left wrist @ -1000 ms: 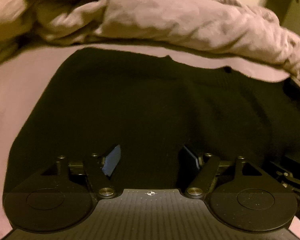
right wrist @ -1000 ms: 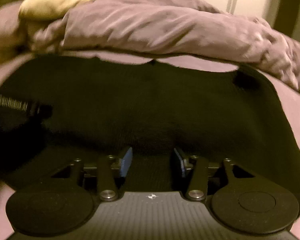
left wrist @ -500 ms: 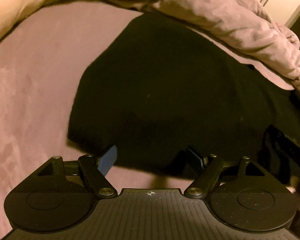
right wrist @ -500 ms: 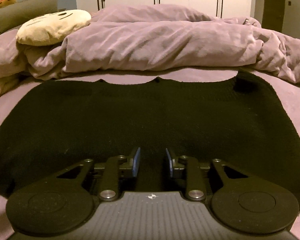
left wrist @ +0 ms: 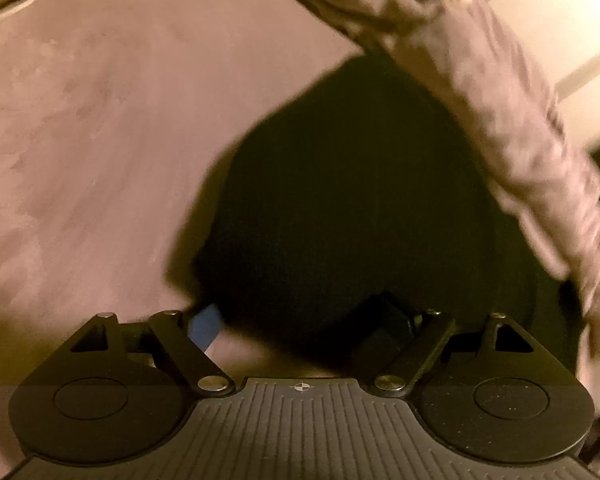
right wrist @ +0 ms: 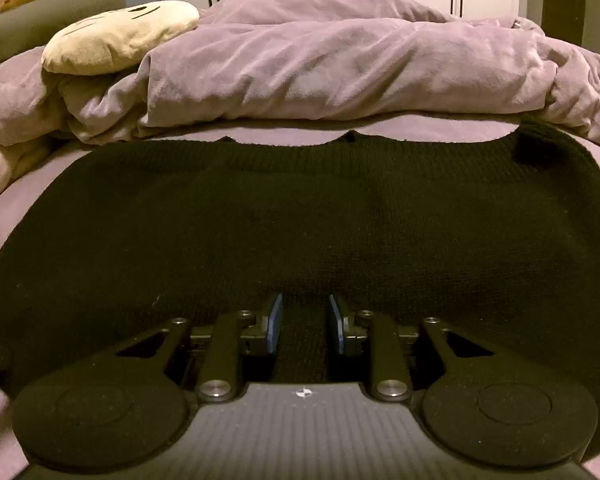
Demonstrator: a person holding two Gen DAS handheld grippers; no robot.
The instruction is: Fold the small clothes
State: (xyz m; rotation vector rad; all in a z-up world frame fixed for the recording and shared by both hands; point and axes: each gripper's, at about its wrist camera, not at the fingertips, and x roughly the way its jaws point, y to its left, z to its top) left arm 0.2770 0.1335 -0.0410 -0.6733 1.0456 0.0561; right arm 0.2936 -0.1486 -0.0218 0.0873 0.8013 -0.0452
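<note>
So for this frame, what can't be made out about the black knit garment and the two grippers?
- Black knit garment: near hem hidden by the right gripper body, right wrist view; whether its pads pinch fabric is unclear.
- Left gripper: right finger lost against the dark fabric, left wrist view.
- Duvet: motion-blurred, left wrist view.
- Garment's type: sleeves not discernible.

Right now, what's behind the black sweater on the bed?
Behind the black sweater a strip of purple sheet shows, then a bunched purple duvet with a cream plush pillow on it. Whatever lies under the duvet is covered.
</note>
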